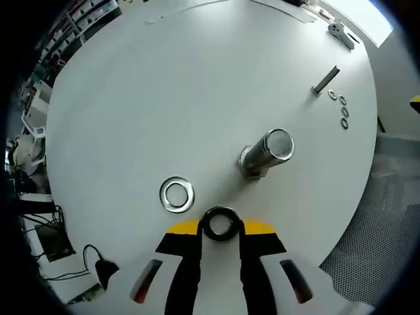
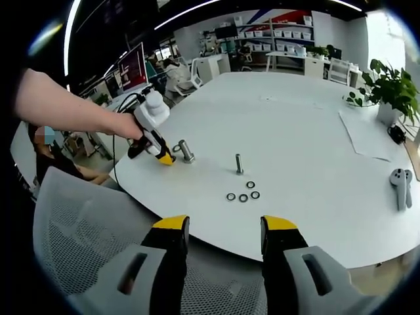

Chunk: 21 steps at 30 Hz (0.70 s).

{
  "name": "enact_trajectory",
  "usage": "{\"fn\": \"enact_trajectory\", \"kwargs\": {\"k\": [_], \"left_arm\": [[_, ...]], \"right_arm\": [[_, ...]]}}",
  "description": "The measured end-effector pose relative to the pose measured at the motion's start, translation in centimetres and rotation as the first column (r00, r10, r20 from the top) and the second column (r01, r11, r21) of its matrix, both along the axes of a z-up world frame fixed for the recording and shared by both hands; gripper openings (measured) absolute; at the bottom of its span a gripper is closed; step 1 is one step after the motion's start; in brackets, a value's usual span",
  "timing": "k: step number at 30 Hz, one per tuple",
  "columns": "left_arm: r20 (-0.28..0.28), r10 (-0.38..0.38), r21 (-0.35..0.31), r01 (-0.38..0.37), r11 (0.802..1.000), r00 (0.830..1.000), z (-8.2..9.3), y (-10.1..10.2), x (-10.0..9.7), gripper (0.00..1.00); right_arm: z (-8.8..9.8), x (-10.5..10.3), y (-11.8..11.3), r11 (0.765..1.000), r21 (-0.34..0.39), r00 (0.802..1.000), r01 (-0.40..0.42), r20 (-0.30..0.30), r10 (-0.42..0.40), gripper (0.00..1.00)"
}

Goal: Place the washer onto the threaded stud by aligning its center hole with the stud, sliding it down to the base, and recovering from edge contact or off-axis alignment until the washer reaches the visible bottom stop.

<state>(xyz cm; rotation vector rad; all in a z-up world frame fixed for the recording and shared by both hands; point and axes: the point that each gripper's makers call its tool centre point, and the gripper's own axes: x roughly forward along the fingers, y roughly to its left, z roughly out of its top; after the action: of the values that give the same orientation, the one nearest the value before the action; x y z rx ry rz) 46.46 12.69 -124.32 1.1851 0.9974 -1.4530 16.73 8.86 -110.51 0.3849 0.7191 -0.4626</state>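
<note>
My left gripper (image 1: 221,228) is shut on a dark ring washer (image 1: 221,223), held between its yellow-tipped jaws just above the white table (image 1: 164,98). The thick threaded stud (image 1: 266,154) stands upright a short way ahead and to the right of the washer, apart from it. A silver washer (image 1: 176,195) lies flat on the table left of the jaws. In the right gripper view a hand holds the left gripper (image 2: 157,147) beside that stud (image 2: 186,151). My right gripper (image 2: 218,231) is open, off the table's near edge, holding nothing.
A thinner stud (image 1: 326,80) (image 2: 239,163) stands farther on with several small washers (image 1: 342,108) (image 2: 243,194) beside it. A white handle-like tool (image 2: 399,178), a paper sheet (image 2: 367,134) and a plant (image 2: 390,85) sit at the right. A mesh chair (image 2: 85,216) stands under the near edge.
</note>
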Motion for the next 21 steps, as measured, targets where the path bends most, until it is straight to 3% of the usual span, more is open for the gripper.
{"fn": "enact_trajectory", "kwargs": {"k": [21], "left_arm": [[0.004,-0.058,-0.024,0.058,0.998,0.998,0.57,0.48,0.62,0.19]], "right_arm": [[0.20,0.05,0.12,1.000,-0.003,1.000,0.000,-0.005,0.000,0.46]]}}
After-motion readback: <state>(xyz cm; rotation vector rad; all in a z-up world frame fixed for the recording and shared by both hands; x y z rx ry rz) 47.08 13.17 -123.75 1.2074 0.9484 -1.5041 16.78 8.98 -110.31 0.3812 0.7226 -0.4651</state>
